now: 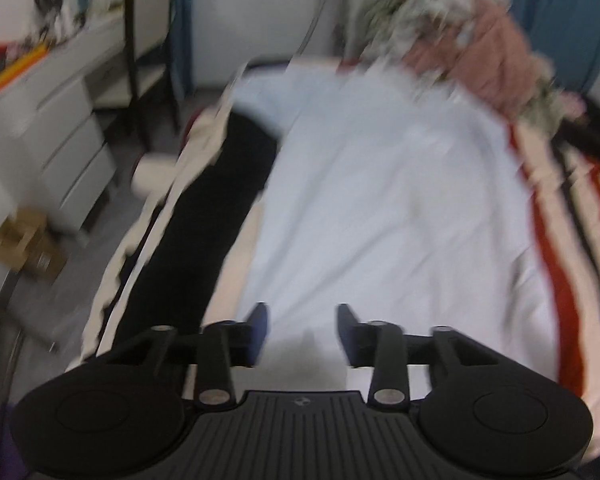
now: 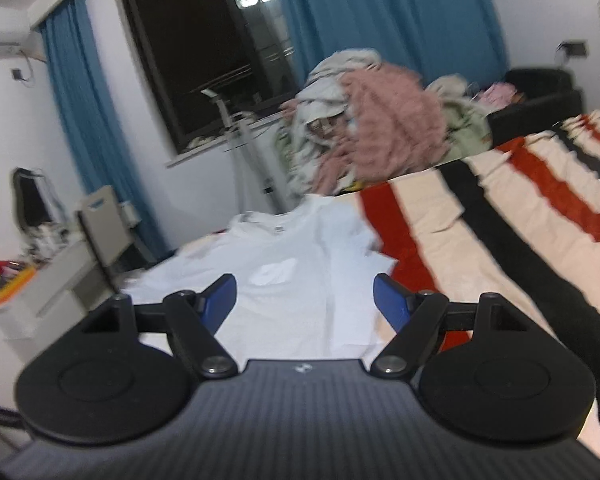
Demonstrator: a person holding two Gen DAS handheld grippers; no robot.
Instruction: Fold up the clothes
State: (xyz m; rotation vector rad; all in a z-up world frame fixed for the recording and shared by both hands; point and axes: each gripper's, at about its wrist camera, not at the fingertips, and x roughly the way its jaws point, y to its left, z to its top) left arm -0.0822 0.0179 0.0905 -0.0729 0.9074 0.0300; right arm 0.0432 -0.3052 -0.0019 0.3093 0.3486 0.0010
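white t-shirt [image 2: 296,280] lies flat on striped bedspread [image 2: 500,232] by blue curtains [image 2: 380,12]; both tools [image 1: 302,334] [image 2: 304,300] apart, holding nothing.

Both wrist views look along the bed [image 1: 560,280], sharing the white shirt [image 2: 300,280].

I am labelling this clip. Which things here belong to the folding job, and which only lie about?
Job: white T-shirt, left gripper, right gripper, both open.
Lying about: clothes pile, striped blanket, cardboard box, chair.
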